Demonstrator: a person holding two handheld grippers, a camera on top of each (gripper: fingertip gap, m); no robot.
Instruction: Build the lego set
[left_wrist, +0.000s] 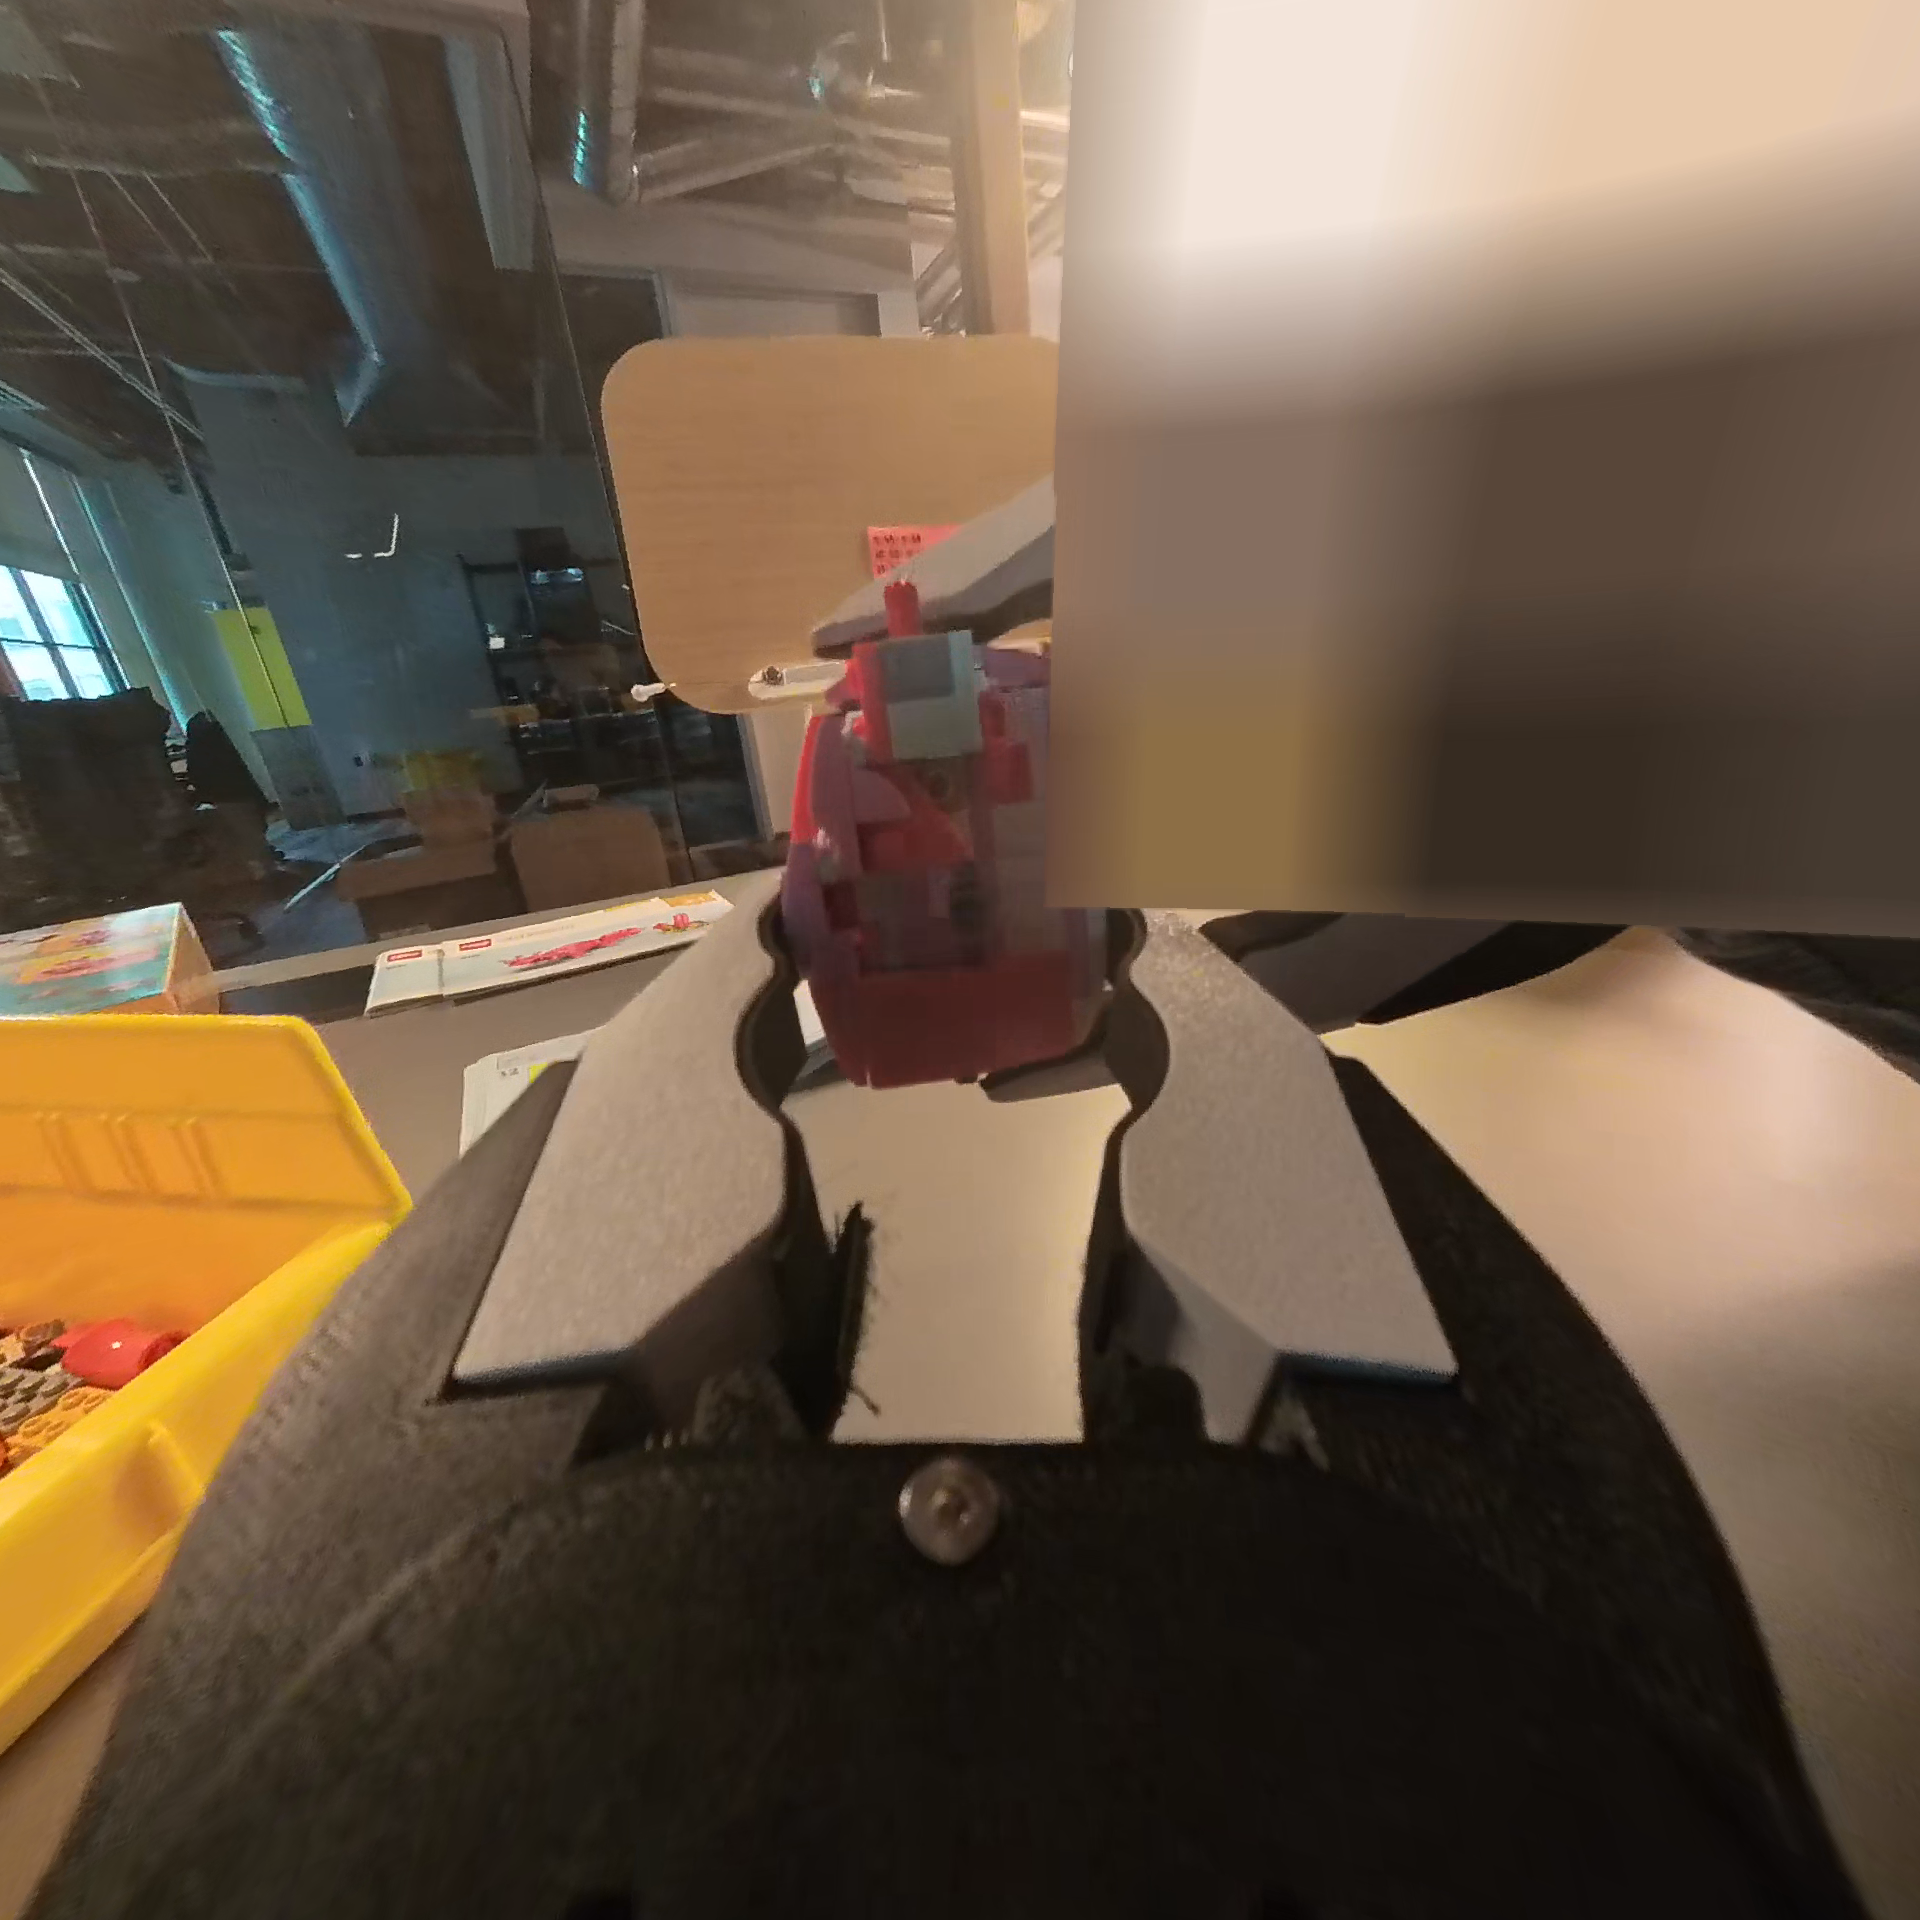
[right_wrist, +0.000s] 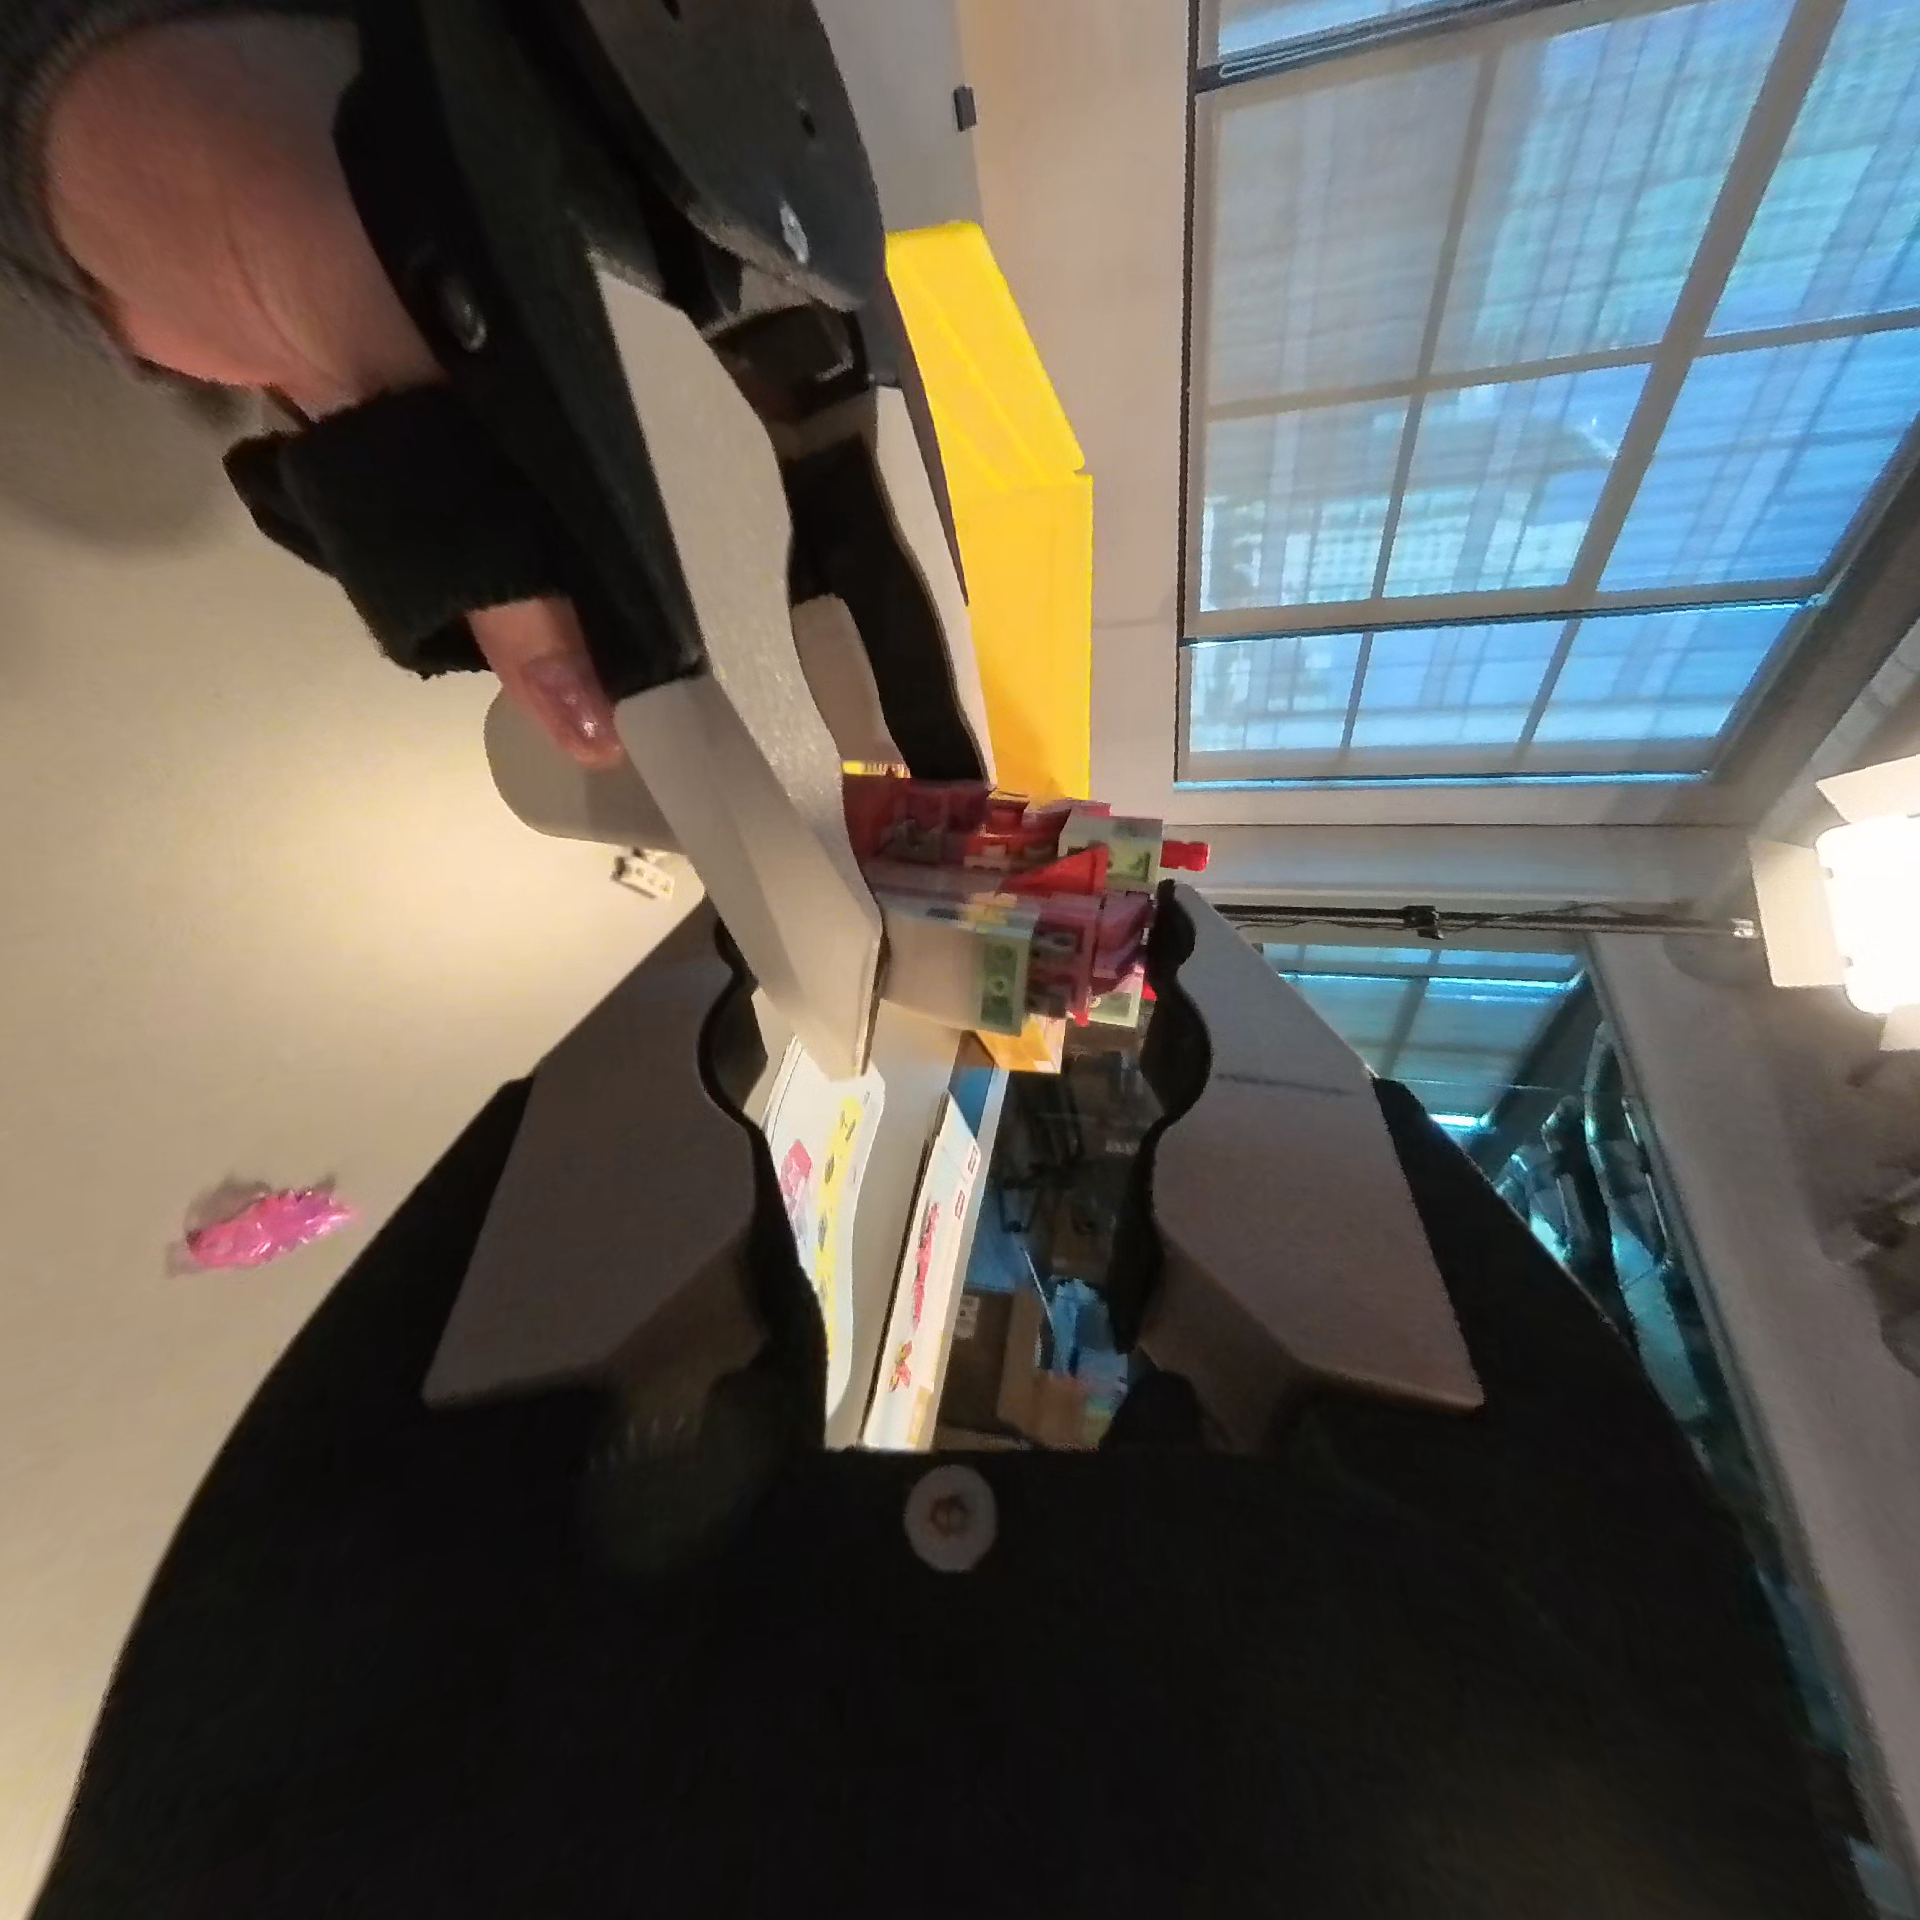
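Observation:
A red and purple brick model with grey plates stands upright between the fingertips of my left gripper, which is shut on its lower part above the table. A grey finger of my right gripper rests on the model's top end. In the right wrist view the model lies crosswise between the jaws of my right gripper. Its right pad presses on the model's purple end. Its left pad is partly hidden behind the left gripper's finger. A person's hand holds the left gripper.
A yellow box with loose bricks stands at the left; it also shows in the right wrist view. Instruction booklets and a toy box lie farther back. A pink plastic bag and a small white brick lie on the table. My two grippers' fingertips are within a few centimetres of each other.

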